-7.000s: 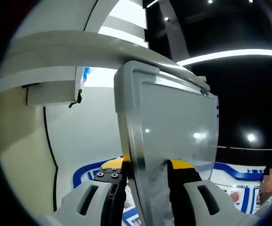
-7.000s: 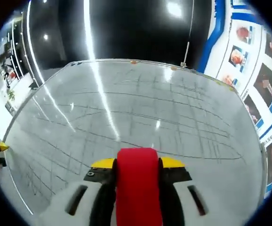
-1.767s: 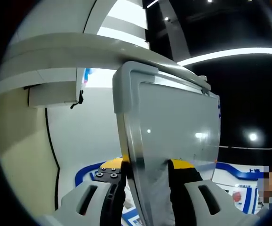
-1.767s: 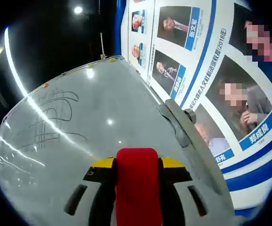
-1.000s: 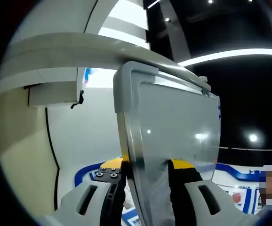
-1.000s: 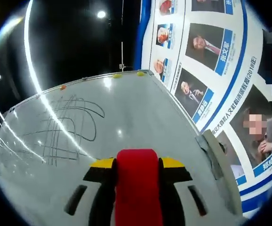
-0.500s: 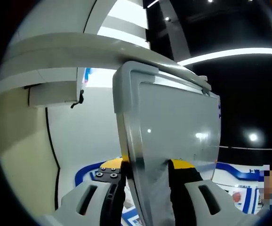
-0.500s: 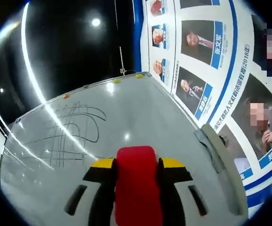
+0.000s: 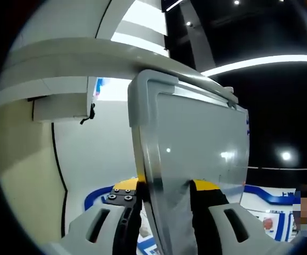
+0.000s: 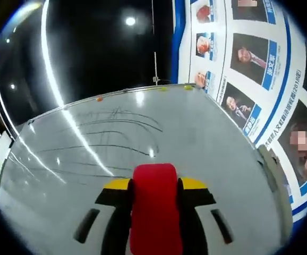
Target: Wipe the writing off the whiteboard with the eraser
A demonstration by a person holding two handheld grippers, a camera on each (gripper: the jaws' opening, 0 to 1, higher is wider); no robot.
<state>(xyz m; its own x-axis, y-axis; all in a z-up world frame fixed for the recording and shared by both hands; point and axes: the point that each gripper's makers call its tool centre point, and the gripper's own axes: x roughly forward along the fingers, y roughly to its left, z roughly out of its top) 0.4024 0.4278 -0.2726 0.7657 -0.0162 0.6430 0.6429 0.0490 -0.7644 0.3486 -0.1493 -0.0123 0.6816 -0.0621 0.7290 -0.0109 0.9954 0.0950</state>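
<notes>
- Clamping the edge of a whiteboard [image 9: 201,154], the left gripper [image 9: 164,199] has one jaw on each face of the board in the left gripper view; the board rises edge-on from between the jaws, with its grey plastic corner piece [image 9: 145,87] at the top.
- The board face turned to this camera is glossy and pale grey, with small glints of light on it; no writing can be made out on this part.
- Behind the board stand a white wall [image 9: 90,154] with a thin black cable [image 9: 58,159] running down it, a broad white beam [image 9: 79,53] overhead, and a dark ceiling with a bright light strip [image 9: 265,61].
- In the right gripper view, the right gripper [image 10: 154,199] is closed on a red eraser [image 10: 154,204], which sits upright between the yellow-tipped jaws and reaches forward to the board surface [image 10: 206,154].
- Whether the eraser's front end is pressed against the board cannot be told for sure — it hides its own contact point.
- Dark scribbled writing [image 10: 111,138] — long curved and crossing lines — lies on the board beyond the eraser and toward the view's left.
- The board area toward the view's right of the eraser looks bare of marks.
- A wall of framed portrait posters [image 10: 249,58] with blue borders stands past the board's far edge, on the view's right.
</notes>
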